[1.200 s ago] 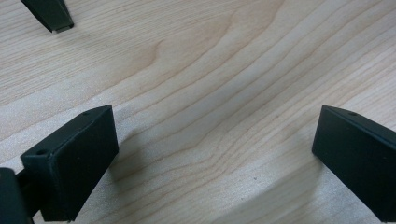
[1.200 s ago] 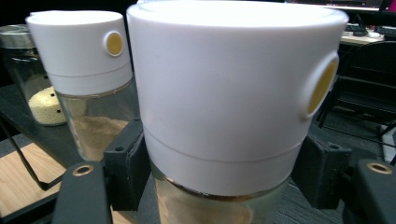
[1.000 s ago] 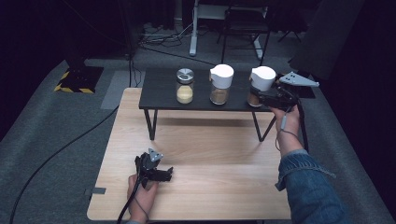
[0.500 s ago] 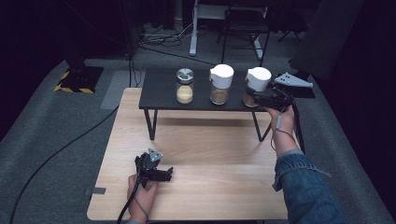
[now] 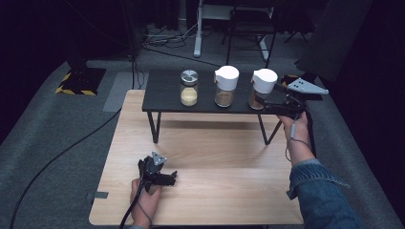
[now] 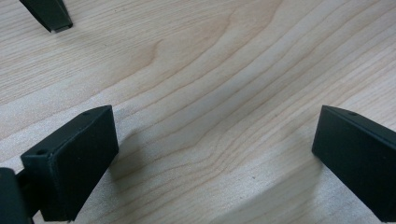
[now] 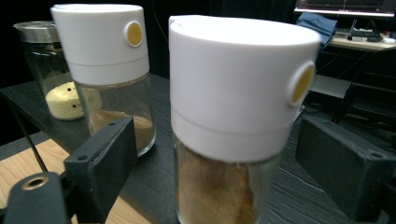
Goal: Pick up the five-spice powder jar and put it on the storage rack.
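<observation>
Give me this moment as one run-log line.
right claw: just opened, jaws either side of white-capped jar, not pressing | jar: upright on black shelf | left claw: open, over wooden table

No readable text, labels, brands or numbers on anything visible.

Dark lab or studio: grey carpet [image 5: 57,143], floor cables [image 5: 62,157], hazard-taped mat [image 5: 79,81].
</observation>
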Action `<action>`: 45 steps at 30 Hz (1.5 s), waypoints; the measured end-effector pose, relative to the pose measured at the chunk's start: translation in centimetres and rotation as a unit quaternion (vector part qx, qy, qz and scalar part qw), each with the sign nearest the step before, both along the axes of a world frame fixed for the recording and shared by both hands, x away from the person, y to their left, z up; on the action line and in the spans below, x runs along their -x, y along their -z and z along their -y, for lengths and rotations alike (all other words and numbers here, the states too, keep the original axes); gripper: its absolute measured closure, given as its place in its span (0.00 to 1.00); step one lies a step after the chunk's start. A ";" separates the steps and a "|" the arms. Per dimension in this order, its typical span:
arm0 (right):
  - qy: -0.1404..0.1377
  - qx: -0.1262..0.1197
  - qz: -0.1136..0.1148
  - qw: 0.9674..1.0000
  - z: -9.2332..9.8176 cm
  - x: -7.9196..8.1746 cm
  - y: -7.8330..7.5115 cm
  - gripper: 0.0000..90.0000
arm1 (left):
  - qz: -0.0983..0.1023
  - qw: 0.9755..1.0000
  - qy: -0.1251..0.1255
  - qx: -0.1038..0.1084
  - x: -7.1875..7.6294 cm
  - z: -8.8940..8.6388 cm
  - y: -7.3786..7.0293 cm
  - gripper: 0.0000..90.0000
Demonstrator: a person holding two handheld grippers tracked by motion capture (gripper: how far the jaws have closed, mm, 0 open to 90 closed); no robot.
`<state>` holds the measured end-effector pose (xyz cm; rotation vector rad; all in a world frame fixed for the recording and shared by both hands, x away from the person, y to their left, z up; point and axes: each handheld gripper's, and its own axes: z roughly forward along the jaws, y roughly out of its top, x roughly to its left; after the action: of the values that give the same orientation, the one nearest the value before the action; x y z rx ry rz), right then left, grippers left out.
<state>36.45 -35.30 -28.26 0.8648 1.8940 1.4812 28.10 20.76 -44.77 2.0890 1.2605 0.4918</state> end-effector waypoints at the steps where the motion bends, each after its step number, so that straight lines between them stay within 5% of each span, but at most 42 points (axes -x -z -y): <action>1: 0.000 -0.001 0.001 1.000 0.2 0.2 0.1 0.13 | 0.000 1.000 0.000 0.000 0.0 0.0 0.0 0.00; 23: -0.002 0.013 -0.014 1.000 2.8 3.9 3.5 0.13 | 0.000 1.000 0.000 0.000 0.0 0.0 0.0 0.00; 45: 0.016 0.027 -0.072 0.997 4.6 5.2 9.0 0.13 | 0.000 1.000 0.000 0.000 0.0 0.0 0.0 0.00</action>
<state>31.24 -39.89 -37.23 0.9955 2.0030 1.3751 28.10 20.77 -44.77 2.0886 1.2605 0.4918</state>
